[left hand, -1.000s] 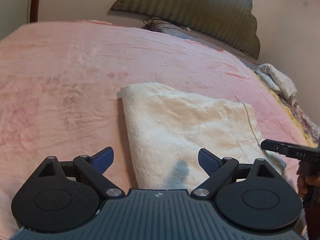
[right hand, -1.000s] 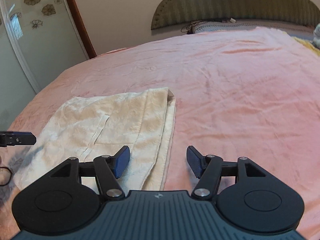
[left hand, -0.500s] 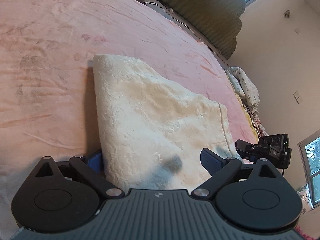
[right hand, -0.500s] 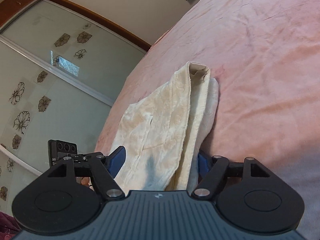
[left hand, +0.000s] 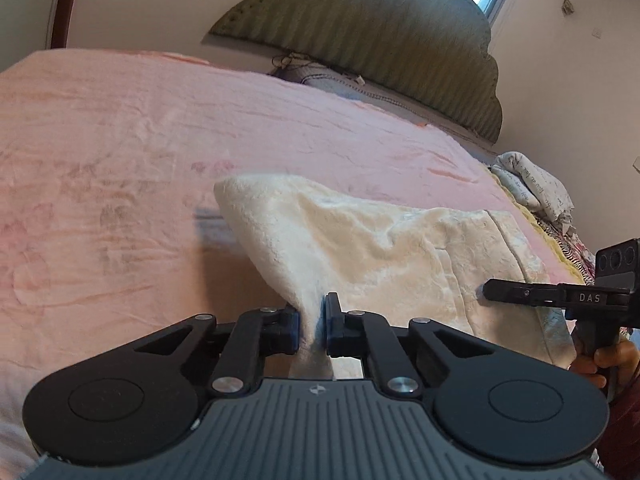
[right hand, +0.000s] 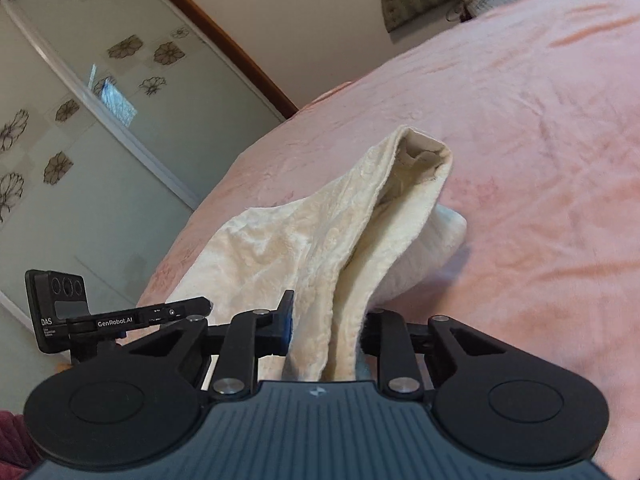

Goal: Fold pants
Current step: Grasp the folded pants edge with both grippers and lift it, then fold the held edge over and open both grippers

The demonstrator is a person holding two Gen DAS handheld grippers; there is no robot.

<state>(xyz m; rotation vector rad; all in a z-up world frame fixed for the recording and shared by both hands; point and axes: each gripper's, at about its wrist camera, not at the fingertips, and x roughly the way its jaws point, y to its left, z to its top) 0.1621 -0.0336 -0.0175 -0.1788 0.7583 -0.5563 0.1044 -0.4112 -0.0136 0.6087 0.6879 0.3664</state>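
— Pink bedspread (left hand: 140, 168) is stretching out all around us, with the padded headboard (left hand: 360, 36) standing at its far end and the flowered sliding door (right hand: 80, 120) showing off to the side in the right wrist view. Where are we seeing the pants?

— We are seeing the cream pants (left hand: 380, 248), already folded over, lying on the bedspread with their near edge rising off it toward both tools.

— How are we holding them?

— Our left gripper (left hand: 313, 326) has just been closing, and its blue pads are now pinching a thin corner of the cloth between them. Our right gripper (right hand: 326, 332) has just been closing too; a thicker bunch of layers is sitting clamped between its jaws.

— Are we seeing each tool from the other side?

— Yes: the right one is showing at the edge of the left wrist view, with fingers of a hand (left hand: 600, 364) wrapping its handle. A crumpled printed cloth (left hand: 536, 188) is lying beyond the bed's far side.
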